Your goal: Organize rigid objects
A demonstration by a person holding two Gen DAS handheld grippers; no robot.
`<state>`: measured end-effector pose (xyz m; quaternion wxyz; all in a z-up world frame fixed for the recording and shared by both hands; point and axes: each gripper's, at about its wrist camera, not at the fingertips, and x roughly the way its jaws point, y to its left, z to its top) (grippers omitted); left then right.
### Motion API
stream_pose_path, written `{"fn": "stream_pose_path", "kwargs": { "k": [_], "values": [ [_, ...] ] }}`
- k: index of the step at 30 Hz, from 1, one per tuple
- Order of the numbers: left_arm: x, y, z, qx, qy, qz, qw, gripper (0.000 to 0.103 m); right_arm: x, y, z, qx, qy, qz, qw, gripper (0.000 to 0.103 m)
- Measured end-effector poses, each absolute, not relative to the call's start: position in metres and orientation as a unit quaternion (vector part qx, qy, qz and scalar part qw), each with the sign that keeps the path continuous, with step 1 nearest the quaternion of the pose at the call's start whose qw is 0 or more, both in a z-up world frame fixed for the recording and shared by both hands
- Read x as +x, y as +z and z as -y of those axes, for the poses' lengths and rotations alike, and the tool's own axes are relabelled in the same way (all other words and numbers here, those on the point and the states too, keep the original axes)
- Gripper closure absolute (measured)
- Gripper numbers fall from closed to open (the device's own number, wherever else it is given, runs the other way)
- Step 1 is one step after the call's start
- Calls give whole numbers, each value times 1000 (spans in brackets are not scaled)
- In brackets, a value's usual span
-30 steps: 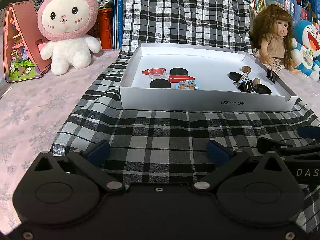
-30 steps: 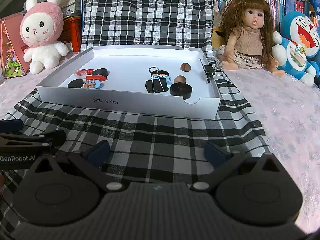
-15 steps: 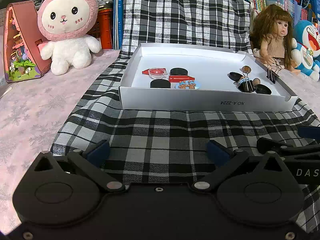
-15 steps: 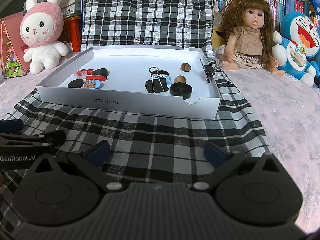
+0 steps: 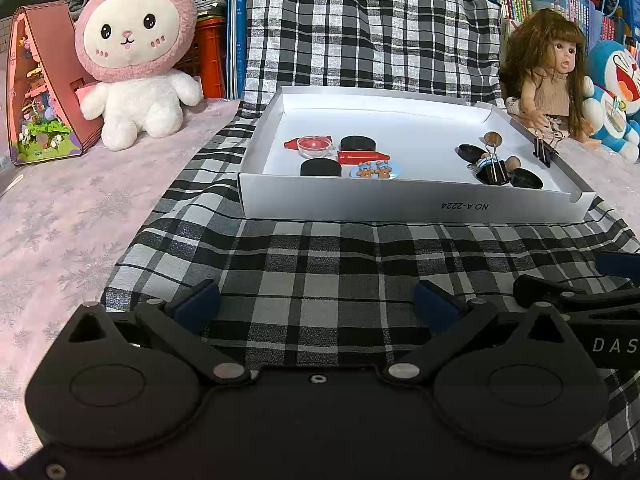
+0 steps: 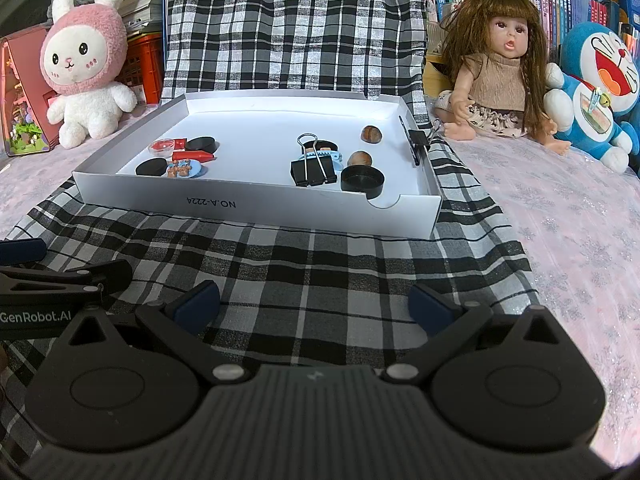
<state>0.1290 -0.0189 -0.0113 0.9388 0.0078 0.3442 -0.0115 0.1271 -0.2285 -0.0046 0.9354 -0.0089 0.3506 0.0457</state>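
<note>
Both tongs, L point(image 5: 316, 300) & R point(image 6: 316, 302), wide, empty, over plaid cloth point(image 5: 320, 256). White tray point(image 6: 256, 204) ahead; bunny point(image 5: 136, 64) L, doll point(image 6: 496, 64) R.

No change is to be seen between the earlier pictures and now. In neither wrist view has any item in the white box point(image 5: 408, 206) been shifted, and no displacement of the left gripper point(image 5: 316, 304) or the right gripper point(image 6: 316, 304) against the checked cloth point(image 5: 320, 264) can be made out. The framing of both views, from the 12 o'clock edge to the 6 o'clock edge, is matched across all three moments.
</note>
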Motion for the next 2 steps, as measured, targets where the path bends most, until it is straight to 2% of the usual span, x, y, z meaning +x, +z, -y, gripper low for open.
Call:
{"fn": "stream_pose_path", "kwargs": {
  "k": [2],
  "values": [
    [129, -11, 19, 8, -11, -344, 939, 0, 127, -5, 229, -9, 46, -351, 935, 0]
  ]
}}
